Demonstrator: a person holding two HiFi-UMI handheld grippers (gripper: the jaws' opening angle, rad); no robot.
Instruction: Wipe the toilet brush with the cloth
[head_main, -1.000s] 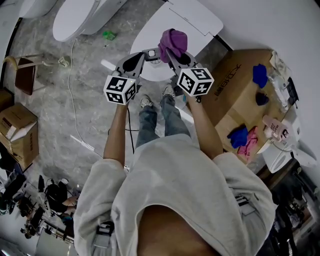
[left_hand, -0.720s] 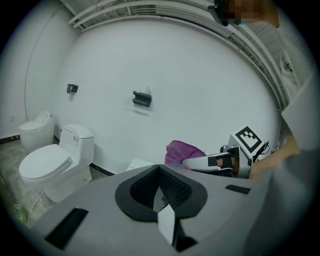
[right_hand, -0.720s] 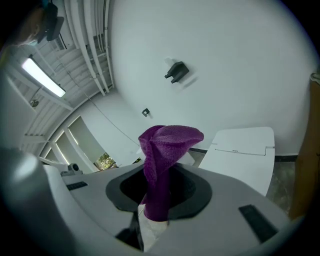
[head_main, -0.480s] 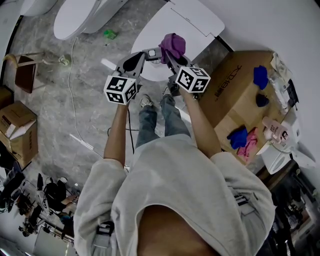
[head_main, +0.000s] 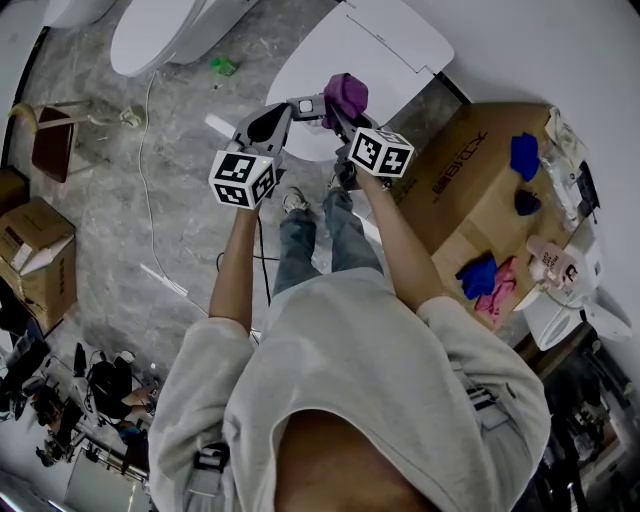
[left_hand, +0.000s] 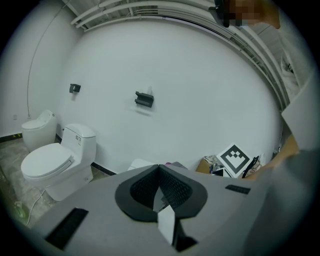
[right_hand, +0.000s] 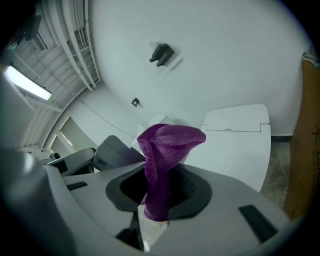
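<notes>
My right gripper (head_main: 338, 108) (right_hand: 159, 200) is shut on a purple cloth (head_main: 345, 92) (right_hand: 167, 150), which bunches up above the jaws. My left gripper (head_main: 300, 106) (left_hand: 159, 172) is shut, its tip almost against the cloth. A small white piece, the only visible part of the toilet brush (head_main: 304, 105) (right_hand: 151, 121), shows at that tip, right behind the cloth. The rest of the brush is hidden. Both grippers hover over the front of a white toilet (head_main: 355, 50).
A second toilet (head_main: 150, 35) stands at the far left. At the right, a cardboard box (head_main: 470, 180) carries blue cloths (head_main: 523, 155) and a pink one (head_main: 497, 285). More boxes (head_main: 40, 260), a cable (head_main: 143, 180) and a green scrap (head_main: 222, 67) lie on the grey floor.
The right gripper has shifted slightly left with the cloth, closer to the left gripper's tip. The left gripper has hardly moved.
</notes>
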